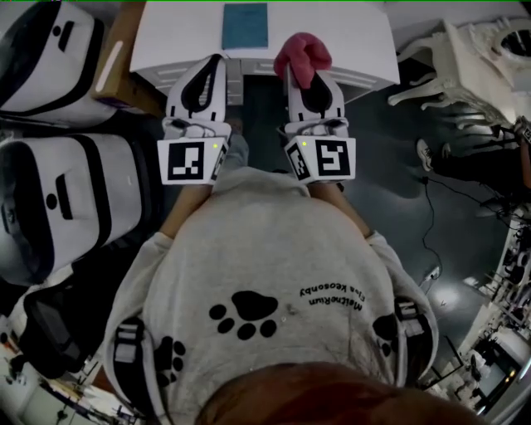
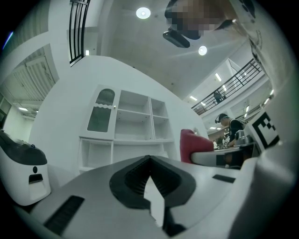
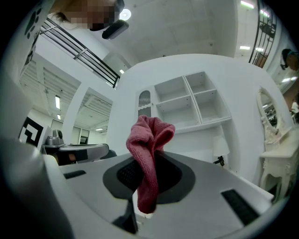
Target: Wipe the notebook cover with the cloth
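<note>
A teal notebook [image 1: 245, 25] lies flat on the white table [image 1: 174, 37], near its middle. My right gripper [image 1: 305, 76] is shut on a pink cloth [image 1: 302, 55], whose bunched end sticks out past the jaws at the table's near edge, just right of the notebook. In the right gripper view the cloth [image 3: 148, 154] hangs folded between the closed jaws. My left gripper [image 1: 210, 73] sits beside it at the table's front edge, below the notebook's left corner, with jaws shut and nothing in them [image 2: 150, 179].
Two large white and black machines [image 1: 62, 207] stand at the left. A white ornate dresser [image 1: 469, 58] is at the right above a dark floor with a cable. A white shelf unit [image 2: 126, 130] rises ahead of both grippers.
</note>
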Tool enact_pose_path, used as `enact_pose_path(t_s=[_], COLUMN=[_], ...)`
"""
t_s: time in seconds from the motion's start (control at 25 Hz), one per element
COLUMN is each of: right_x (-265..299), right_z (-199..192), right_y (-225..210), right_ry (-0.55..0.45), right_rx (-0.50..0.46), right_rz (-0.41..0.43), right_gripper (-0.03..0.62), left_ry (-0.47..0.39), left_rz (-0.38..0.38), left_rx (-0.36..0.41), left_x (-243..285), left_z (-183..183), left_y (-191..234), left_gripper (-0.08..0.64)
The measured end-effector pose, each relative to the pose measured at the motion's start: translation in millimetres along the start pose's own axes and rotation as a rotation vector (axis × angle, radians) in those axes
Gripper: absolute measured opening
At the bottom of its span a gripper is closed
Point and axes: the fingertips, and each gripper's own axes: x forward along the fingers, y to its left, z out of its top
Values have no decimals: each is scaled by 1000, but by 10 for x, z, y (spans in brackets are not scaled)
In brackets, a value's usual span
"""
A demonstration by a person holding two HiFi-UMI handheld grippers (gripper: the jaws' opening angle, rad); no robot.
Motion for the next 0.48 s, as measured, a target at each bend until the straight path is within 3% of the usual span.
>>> enact_pose_path(t_s=[0.12, 0.48], right_x=[364, 1106], right_z=[-23, -216], right_y=[-136, 23], right_ry=[7, 42], right_rx=[-7, -28], right_rz=[-10, -55], right_gripper=[60, 61], left_ry=[13, 37], left_rz=[-6, -48], left_rx=[1, -20], left_x=[343, 718], left_z=[-89, -293], left_y=[227, 948], left_gripper=[12, 12])
